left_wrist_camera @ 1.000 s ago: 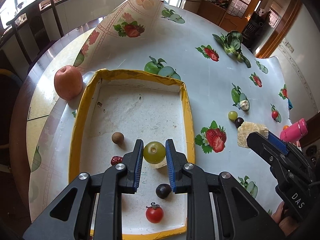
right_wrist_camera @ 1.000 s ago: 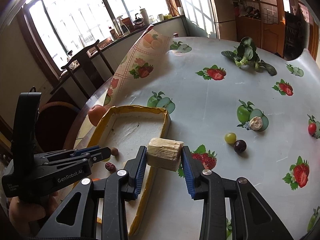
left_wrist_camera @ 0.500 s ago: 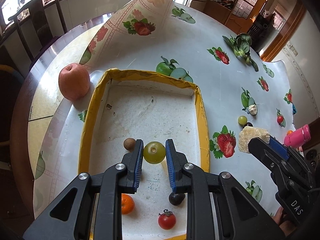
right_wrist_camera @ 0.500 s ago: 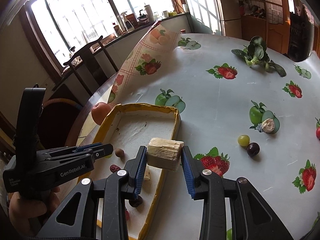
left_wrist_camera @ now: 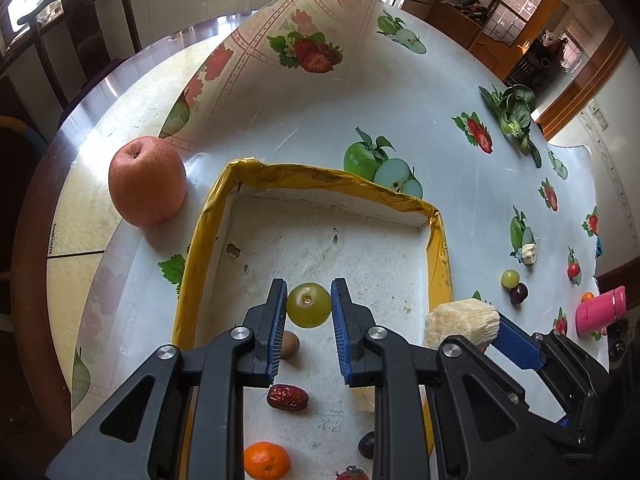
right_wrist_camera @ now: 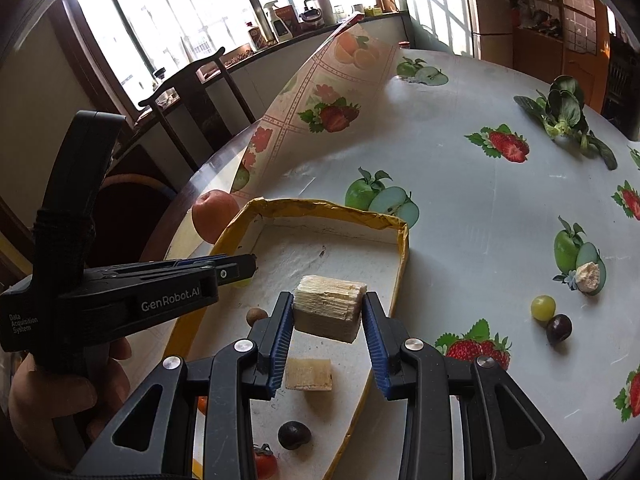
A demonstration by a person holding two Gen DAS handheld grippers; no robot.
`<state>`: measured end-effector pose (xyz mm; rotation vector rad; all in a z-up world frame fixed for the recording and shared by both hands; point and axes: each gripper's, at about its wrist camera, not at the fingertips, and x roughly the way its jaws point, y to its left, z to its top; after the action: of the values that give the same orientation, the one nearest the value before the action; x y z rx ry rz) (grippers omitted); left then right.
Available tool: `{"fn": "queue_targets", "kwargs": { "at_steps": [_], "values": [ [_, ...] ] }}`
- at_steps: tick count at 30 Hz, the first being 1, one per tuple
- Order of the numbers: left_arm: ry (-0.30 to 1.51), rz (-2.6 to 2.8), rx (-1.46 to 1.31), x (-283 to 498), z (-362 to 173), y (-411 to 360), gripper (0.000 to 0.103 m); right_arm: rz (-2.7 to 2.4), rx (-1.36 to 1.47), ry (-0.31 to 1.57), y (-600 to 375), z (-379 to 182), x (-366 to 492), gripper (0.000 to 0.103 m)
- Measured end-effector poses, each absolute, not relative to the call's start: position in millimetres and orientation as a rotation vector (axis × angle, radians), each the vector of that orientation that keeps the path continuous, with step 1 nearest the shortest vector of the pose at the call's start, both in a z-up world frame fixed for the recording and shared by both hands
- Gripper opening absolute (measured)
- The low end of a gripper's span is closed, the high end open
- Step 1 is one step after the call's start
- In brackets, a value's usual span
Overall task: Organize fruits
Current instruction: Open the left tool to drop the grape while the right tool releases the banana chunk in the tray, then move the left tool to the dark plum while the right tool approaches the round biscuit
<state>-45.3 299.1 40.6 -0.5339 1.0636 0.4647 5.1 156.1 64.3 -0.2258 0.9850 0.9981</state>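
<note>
My left gripper [left_wrist_camera: 309,312] is shut on a green grape [left_wrist_camera: 309,310] and holds it above the yellow-rimmed tray [left_wrist_camera: 320,179]. My right gripper [right_wrist_camera: 328,316] is shut on a pale fibrous chunk [right_wrist_camera: 329,312], held over the tray's [right_wrist_camera: 402,256] right side; the chunk also shows in the left wrist view [left_wrist_camera: 460,320]. In the tray lie a brown longan [left_wrist_camera: 289,345], a red date [left_wrist_camera: 288,397], a mandarin [left_wrist_camera: 266,460], a dark grape [right_wrist_camera: 294,434], a cherry tomato [right_wrist_camera: 265,465] and another pale chunk [right_wrist_camera: 309,374].
A red apple [left_wrist_camera: 147,181] sits left of the tray. On the fruit-print cloth to the right lie a green grape [right_wrist_camera: 543,307], a dark grape [right_wrist_camera: 558,329], a small white piece [right_wrist_camera: 587,275] and leafy greens [right_wrist_camera: 564,114]. A pink bottle [left_wrist_camera: 600,310] stands far right.
Both grippers have moved further over the tray, each keeping its load. The right gripper's chunk has come from beside the tray's right rim to above its floor.
</note>
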Motion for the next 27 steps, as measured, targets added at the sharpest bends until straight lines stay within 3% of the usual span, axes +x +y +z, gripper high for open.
{"fn": "queue_targets", "kwargs": {
  "at_steps": [19,21,27],
  "values": [
    [1.147,0.489,-0.534,-29,-5,306,0.021,1.013,-0.336,1.1,190,0,2,0.036],
    [1.159,0.497,-0.543,-30,-6,306,0.032,1.022,-0.338,1.097,190,2,2,0.037],
    [1.143,0.505,-0.553,-36,3,303,0.033,1.036,-0.336,1.076,185,14,-1,0.041]
  ]
}}
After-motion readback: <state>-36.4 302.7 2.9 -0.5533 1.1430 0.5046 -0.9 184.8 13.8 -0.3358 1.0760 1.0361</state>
